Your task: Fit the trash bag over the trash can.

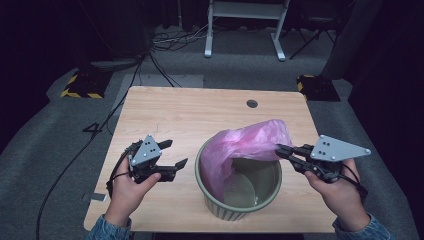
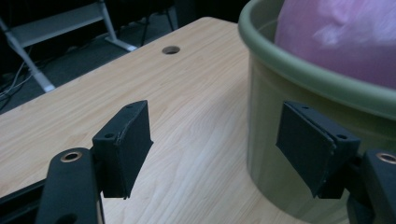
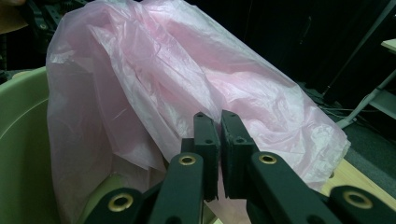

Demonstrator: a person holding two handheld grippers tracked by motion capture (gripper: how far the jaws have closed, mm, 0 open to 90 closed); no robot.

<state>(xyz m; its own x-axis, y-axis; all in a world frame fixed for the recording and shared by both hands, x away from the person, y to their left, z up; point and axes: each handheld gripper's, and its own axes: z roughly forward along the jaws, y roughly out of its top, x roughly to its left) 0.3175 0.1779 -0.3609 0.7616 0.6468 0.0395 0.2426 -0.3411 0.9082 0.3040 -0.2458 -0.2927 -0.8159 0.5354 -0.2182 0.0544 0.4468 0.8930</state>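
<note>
The right gripper [image 1: 280, 149] has its jaws pressed together on a fold of the pink plastic bag [image 1: 250, 142]; in the right gripper view the two black pads [image 3: 207, 140] meet almost flush, with thin film pinched between them. The pinch sits at the bag's right-hand edge, just above the right rim of the green bin [image 1: 240, 212]. From there the bag billows up and leftward over the bin's far side, and its lower part hangs down inside against the left wall (part of the bare bottom of the bin shows through the mouth).

The left gripper [image 1: 176, 154] has its jaws spread wide and grips nothing. It hovers just left of the bin; in the left gripper view one pad [image 2: 306, 140] lies in front of the bin's outer wall, though contact cannot be told, while the other [image 2: 123, 144] stands over bare wood.

The bin stands near the front edge of the wooden table [image 1: 170, 115], a little right of centre. Behind it the tabletop is open wood up to the back edge, with a small round cable hole [image 1: 252, 103] there. To the left of the left gripper a strip of table remains before the side edge; the right hand [image 1: 337, 192] sits over the right front corner.
</note>
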